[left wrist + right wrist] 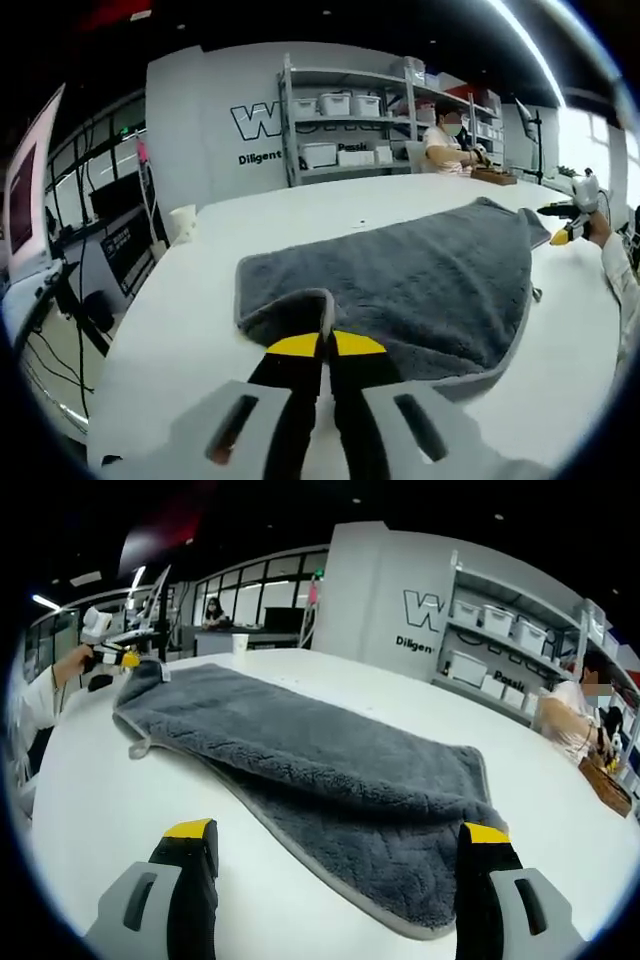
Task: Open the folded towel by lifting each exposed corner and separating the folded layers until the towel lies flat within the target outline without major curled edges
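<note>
A grey towel [420, 290] lies folded lengthwise on a white table [190, 330], its upper layer resting on a lower one. In the left gripper view my left gripper [325, 345] is shut on the towel's near corner, which curls up between the yellow tips. My right gripper [565, 235] shows at the far right in a hand, just off the towel's opposite corner. In the right gripper view the right gripper [337, 832] stands wide open, and the towel [330, 770] has its near end between the two jaws. The left gripper [125, 660] grips the far corner there.
A paper cup [183, 222] stands near the table's far left edge. Behind the table are shelves with white bins [340, 130] and a seated person [445, 145]. A monitor [30, 200] and cables stand off the table's left side.
</note>
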`<action>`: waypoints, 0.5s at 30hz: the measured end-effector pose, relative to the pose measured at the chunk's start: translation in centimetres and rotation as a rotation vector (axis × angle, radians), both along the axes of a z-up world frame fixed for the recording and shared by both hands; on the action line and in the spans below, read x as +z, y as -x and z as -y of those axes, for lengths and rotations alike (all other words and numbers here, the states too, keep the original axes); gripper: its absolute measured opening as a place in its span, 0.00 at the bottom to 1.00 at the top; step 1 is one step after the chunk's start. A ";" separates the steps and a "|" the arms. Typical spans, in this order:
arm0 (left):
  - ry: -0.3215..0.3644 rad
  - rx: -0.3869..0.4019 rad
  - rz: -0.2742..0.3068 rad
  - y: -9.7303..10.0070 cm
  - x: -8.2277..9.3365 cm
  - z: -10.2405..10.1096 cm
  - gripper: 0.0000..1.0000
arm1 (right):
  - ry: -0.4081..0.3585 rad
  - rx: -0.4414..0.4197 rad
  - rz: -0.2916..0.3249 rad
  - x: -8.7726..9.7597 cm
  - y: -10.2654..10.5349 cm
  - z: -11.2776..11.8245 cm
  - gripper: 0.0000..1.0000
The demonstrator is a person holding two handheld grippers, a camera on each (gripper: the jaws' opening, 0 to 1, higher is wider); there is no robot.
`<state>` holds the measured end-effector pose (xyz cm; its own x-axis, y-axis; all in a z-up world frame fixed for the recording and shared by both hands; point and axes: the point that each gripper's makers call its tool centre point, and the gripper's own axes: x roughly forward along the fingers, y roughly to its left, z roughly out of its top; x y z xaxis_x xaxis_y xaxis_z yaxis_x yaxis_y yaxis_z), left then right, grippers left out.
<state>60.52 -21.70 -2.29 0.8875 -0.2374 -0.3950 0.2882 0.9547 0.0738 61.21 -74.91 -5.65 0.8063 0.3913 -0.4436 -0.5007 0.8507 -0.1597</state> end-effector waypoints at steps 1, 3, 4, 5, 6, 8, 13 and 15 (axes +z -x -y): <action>0.012 0.013 0.007 0.5 0.1 -0.1 0.01 | 0.000 0.000 0.001 0.0 0.0 0.0 0.99; 0.032 0.032 0.009 1.0 0.0 -0.4 0.01 | -0.001 -0.001 0.000 0.0 0.1 0.0 0.99; 0.033 0.045 0.011 1.4 -0.1 -0.6 0.01 | 0.000 0.000 -0.002 -0.1 0.1 0.0 0.99; 0.032 0.054 0.002 1.8 -0.3 -0.9 0.01 | 0.000 0.001 -0.003 -0.1 0.1 0.0 0.99; 0.034 0.064 -0.004 2.0 -0.5 -1.2 0.01 | -0.002 0.000 -0.004 -0.1 0.1 0.0 0.99; 0.044 0.086 -0.009 2.5 -0.8 -1.6 0.01 | -0.001 0.002 -0.005 -0.1 0.1 -0.1 0.99; 0.058 0.140 -0.033 3.5 -1.9 -3.2 0.01 | 0.000 0.004 -0.006 -0.1 0.1 -0.1 0.99; 0.069 0.160 -0.054 3.9 -2.6 -3.7 0.01 | -0.001 0.004 -0.005 -0.1 0.2 -0.1 0.99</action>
<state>56.67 -18.03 -4.87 0.8940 -0.1231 -0.4309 0.1340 0.9910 -0.0052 61.05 -74.78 -5.74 0.8023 0.3949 -0.4477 -0.5051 0.8487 -0.1566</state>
